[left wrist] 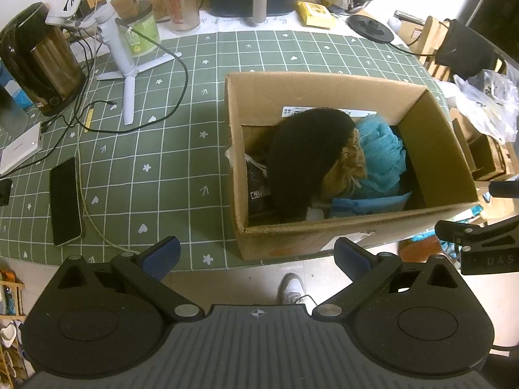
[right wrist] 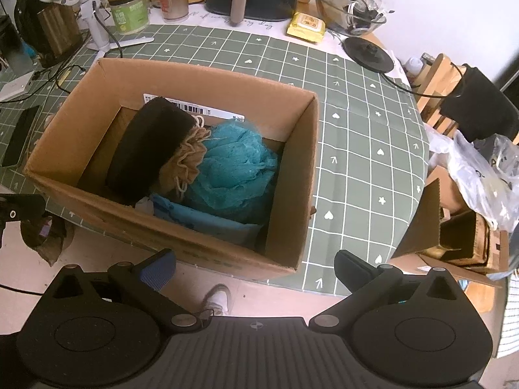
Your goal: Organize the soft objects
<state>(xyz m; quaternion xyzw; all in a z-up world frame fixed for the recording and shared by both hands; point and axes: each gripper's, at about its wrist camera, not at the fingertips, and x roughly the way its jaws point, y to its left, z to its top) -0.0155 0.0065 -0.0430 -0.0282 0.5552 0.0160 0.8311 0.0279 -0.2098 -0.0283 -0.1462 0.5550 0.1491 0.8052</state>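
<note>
Left wrist view: your left gripper (left wrist: 256, 254) and right gripper (right wrist: 254, 264) hang spread and empty, black sponge (left wrist: 305, 159) in cardboard box (left wrist: 324, 81) straight ahead, long axis front-to-back.

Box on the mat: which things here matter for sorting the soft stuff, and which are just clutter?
Job:
box
black sponge
tan pouf
teal pouf
blue cloth

Clutter:
kettle
phone
tripod
wipes
green jar

Showing matt brown corrugated cardboard box (right wrist: 292, 175), fuzzy black cushion (right wrist: 146, 149), teal mesh puff (right wrist: 233, 168), glossy metal kettle (left wrist: 48, 61).
</note>
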